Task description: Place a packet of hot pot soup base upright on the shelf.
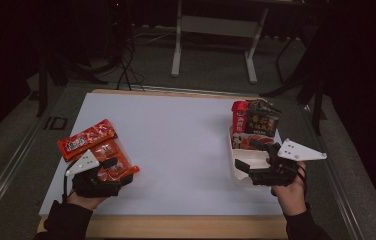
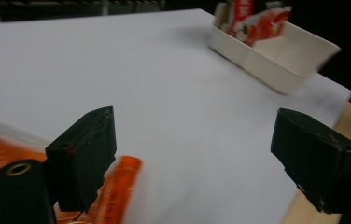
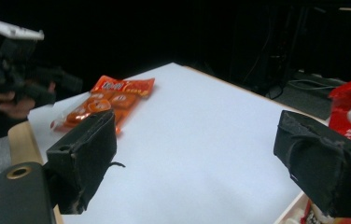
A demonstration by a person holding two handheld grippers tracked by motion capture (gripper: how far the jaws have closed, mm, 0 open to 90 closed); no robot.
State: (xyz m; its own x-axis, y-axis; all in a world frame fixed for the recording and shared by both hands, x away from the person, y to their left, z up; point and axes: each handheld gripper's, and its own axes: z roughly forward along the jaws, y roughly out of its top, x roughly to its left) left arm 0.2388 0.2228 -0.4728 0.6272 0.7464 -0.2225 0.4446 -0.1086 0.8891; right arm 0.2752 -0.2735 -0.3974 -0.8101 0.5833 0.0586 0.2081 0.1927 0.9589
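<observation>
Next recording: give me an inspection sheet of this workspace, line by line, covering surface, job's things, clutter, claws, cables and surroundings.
Surface: white sheet on a wood-edged table, bare in the middle.
Job's things: orange snack packs at the left, one partly over another; cream bin at the right with red and dark packets standing in its far end.
Clutter: nothing seen.
Claws: left claw open by the near orange pack; right claw open over the bin; nothing between the jaws of either.
Cables: black leads on the floor beyond the table.
Surroundings: dark room, white frame legs behind.
</observation>
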